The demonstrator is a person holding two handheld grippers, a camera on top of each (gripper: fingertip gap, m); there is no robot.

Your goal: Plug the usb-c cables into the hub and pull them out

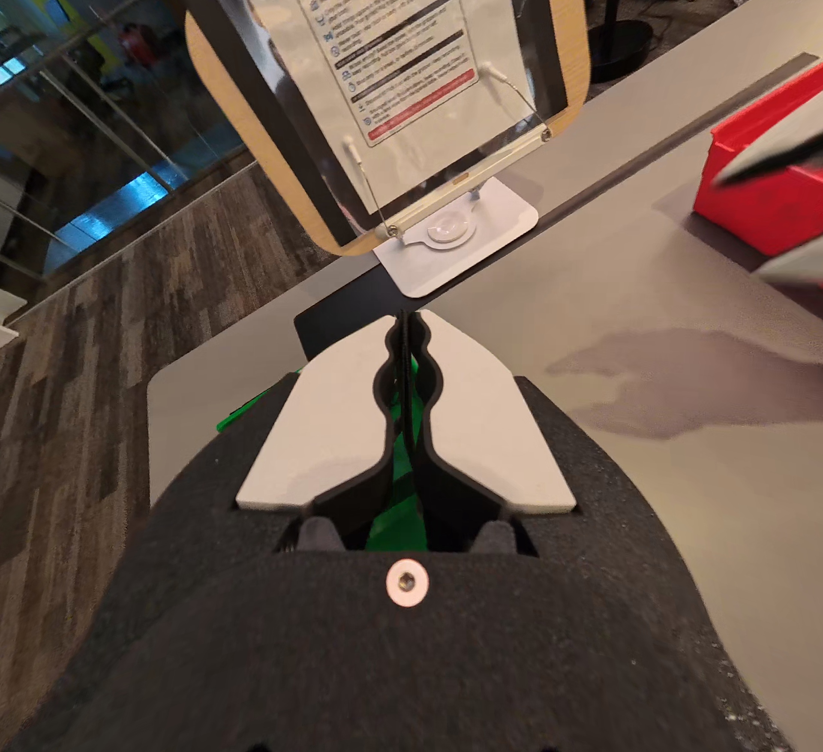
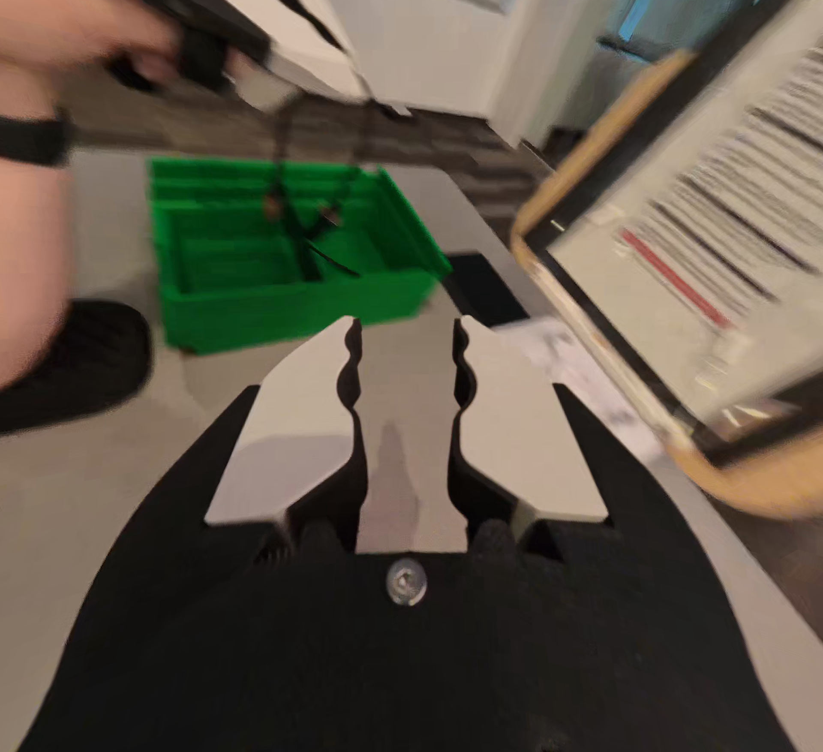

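In the left wrist view my left gripper [image 1: 406, 318] is shut on a black braided usb-c cable [image 1: 404, 374] that runs down between its fingers, above a green bin [image 1: 249, 412]. In the blurred right wrist view the left gripper [image 2: 378, 105], held by a hand [image 2: 67, 9], hangs cables [image 2: 283, 178] with connector ends over the green bin [image 2: 289, 312]. My right gripper [image 2: 405, 323] is open and empty, low over the table in front of the bin. I cannot make out a hub in either view.
A framed sign on a white base [image 1: 490, 240] stands at the table's far edge; it also shows in the right wrist view [image 2: 668, 263]. A red bin [image 1: 757, 205] sits at the right, with the right gripper's blurred fingers [image 1: 784, 147] before it. A dark patch [image 2: 485, 285] lies beside the green bin. My right fingertips sit around 15 cm from my left ones.
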